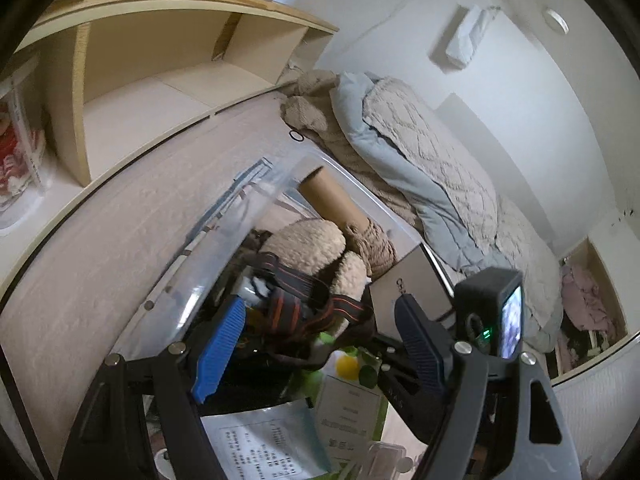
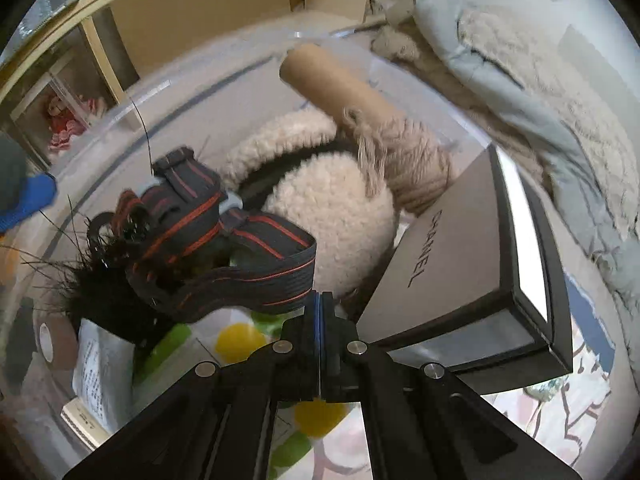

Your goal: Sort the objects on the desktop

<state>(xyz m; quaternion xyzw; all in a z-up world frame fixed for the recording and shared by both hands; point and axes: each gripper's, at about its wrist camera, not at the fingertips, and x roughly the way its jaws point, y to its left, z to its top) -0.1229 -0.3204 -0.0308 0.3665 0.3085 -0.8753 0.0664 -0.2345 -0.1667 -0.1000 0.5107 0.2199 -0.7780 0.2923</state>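
A black elastic strap with red stripes (image 2: pixel 240 264) hangs over the clear plastic bin (image 2: pixel 160 88), bunched round a dark bristly thing (image 2: pixel 92 288). My right gripper (image 2: pixel 320 300) is shut, its tips pinching the strap's lower edge. In the left wrist view the same strap (image 1: pixel 304 300) lies between the blue pads (image 1: pixel 218 344) of my left gripper (image 1: pixel 320 308), which stands open without touching it. The right gripper's body (image 1: pixel 492 320) shows at the right of that view. One left pad (image 2: pixel 28 196) pokes in at the right wrist view's left edge.
The bin (image 1: pixel 224 216) also holds cream fluffy earmuffs (image 2: pixel 332 208), a cardboard tube wound with twine (image 2: pixel 332 84), a grey Chanel box (image 2: pixel 452 264), printed papers (image 1: pixel 264 440) and a tape roll (image 2: pixel 52 344). A wooden shelf (image 1: pixel 160 60) stands behind; bedding (image 1: pixel 420 152) lies right.
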